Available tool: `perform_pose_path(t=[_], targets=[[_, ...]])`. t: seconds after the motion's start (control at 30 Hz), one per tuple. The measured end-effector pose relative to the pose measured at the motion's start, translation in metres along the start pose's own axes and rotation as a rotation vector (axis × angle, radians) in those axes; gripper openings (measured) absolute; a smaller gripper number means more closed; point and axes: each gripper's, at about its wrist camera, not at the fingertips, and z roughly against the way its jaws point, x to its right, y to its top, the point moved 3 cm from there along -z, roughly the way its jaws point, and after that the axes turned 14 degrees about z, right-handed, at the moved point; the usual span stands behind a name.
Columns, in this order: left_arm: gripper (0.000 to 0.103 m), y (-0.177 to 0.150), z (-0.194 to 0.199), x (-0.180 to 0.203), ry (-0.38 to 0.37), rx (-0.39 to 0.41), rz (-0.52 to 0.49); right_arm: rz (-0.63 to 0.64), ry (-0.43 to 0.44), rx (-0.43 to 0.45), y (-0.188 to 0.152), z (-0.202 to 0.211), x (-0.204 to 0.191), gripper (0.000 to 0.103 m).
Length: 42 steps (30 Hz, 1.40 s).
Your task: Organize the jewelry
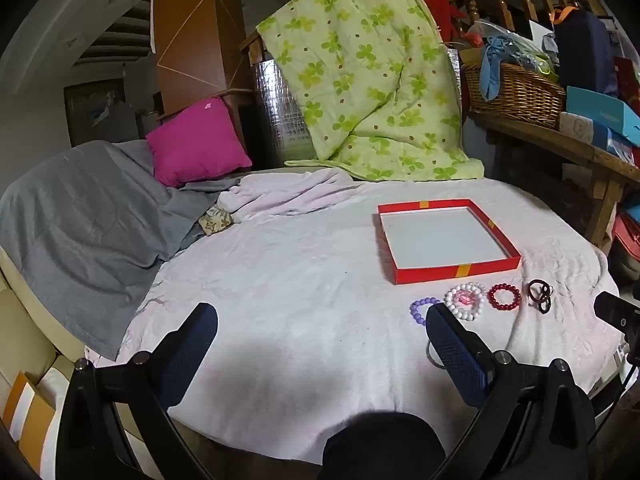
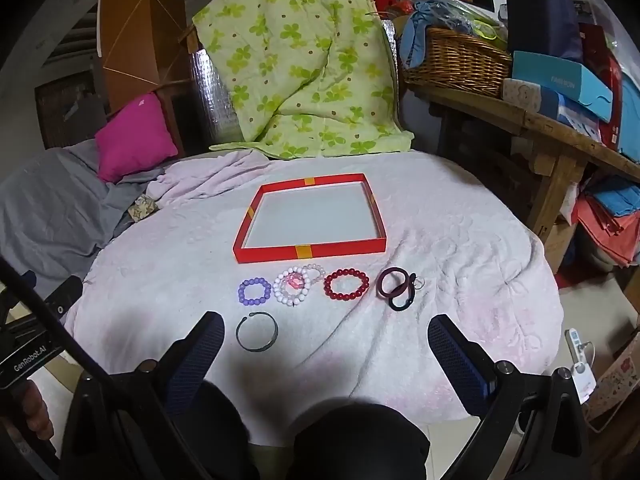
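Note:
A shallow red box (image 2: 308,250) with a white floor lies empty on the pale pink blanket; it also shows in the left wrist view (image 1: 456,272). In front of it lie a purple bead bracelet (image 2: 241,292), a white bead bracelet with a pink charm (image 2: 279,292), a red bead bracelet (image 2: 334,296), dark rings (image 2: 385,290) and a thin dark open bangle (image 2: 257,347). My right gripper (image 2: 326,334) is open and empty, just in front of the bangle. My left gripper (image 1: 320,326) is open and empty, left of the bracelets (image 1: 454,300).
A grey blanket (image 1: 80,232) and magenta pillow (image 1: 196,140) lie at the left. A green flowered quilt (image 2: 304,64) hangs behind. A wooden bench (image 2: 552,128) with a wicker basket (image 2: 452,64) and boxes stands at the right.

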Motion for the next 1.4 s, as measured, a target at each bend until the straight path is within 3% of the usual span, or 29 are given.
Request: perform_pose_path(t=[0.73, 1.4], targets=[[0.103, 0.000, 0.018, 0.001, 0.026, 0.028, -0.016, -0.027, -0.002, 0.021, -0.008, 0.008, 0.005, 0.103], [0.103, -0.005, 0.008, 0.006, 0.032, -0.002, -0.030, -0.039, -0.003, -0.025, -0.013, -0.004, 0.009, 0.103]])
